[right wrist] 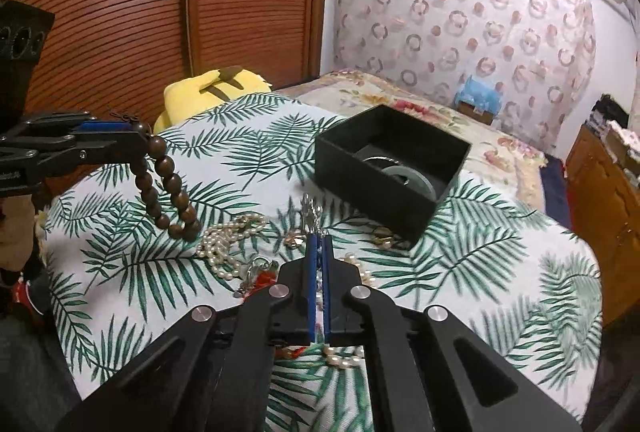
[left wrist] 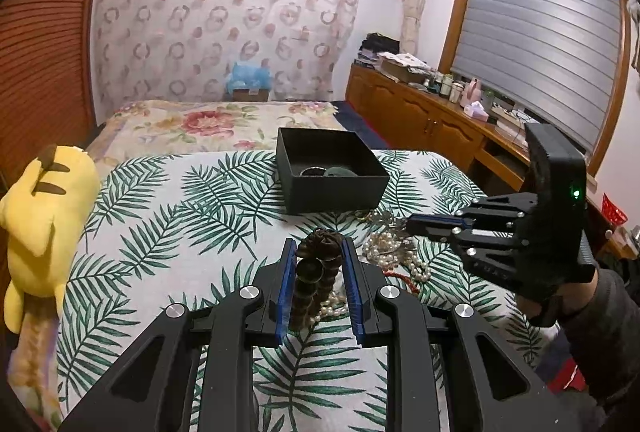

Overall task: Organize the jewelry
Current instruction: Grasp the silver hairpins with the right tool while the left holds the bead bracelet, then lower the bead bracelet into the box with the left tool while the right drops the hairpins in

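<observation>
Jewelry lies in a loose heap on the palm-leaf bedspread [right wrist: 500, 272], and both grippers work over it. The left gripper [left wrist: 318, 252] has its blue pads [left wrist: 289, 272] pressed on a strand of brown wooden beads [right wrist: 168, 187], which hangs down in a loop from the jaws; holding it up this way probably keeps it clear of the tangle beneath. The right gripper [right wrist: 319, 244] has its jaws pressed nearly together, pinching a small silvery ornament [right wrist: 312, 213] that sticks out just ahead of its tips, a fine nip that suits so slight a piece. Pearl strands [right wrist: 228, 240] lie to the left of and under the right jaws, with a red cord [right wrist: 266, 278] beside them. Beyond the right jaws, to their right, stands the open black box [right wrist: 348, 159], already holding a greenish bangle [right wrist: 416, 179] and a metal ring; it sits near the heap, likely so each piece travels only a short way
</observation>
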Demonstrator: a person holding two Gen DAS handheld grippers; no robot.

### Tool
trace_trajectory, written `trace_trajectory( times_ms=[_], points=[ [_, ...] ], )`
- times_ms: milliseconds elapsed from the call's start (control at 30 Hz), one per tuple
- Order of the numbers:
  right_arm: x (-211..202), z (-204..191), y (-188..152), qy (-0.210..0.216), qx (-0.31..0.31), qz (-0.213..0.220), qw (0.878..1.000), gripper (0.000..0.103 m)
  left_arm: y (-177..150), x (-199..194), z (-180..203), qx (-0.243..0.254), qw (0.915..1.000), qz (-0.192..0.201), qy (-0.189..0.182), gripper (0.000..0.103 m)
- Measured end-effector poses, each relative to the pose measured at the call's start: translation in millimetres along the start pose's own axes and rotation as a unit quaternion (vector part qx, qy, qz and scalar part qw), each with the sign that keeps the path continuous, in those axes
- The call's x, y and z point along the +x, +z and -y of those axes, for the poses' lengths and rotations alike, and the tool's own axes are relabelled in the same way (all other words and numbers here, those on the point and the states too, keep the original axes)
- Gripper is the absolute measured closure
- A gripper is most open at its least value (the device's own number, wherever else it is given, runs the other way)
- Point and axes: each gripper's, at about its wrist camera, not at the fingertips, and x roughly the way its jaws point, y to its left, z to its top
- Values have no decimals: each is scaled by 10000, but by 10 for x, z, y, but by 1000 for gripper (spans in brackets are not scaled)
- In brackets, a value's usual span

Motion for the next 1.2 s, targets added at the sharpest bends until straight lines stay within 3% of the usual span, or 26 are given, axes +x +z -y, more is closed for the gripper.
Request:
trace_trajectory(
  times_ms=[533,1200],
  points=[
    [-188,210,162,-590,-164,96,9981,101,59,44,29,24,10000,-11,-2,82],
    [-143,621,737,-857,-255,454,9950,101,698,404,29,229,9995,205,-104,82]
  ],
)
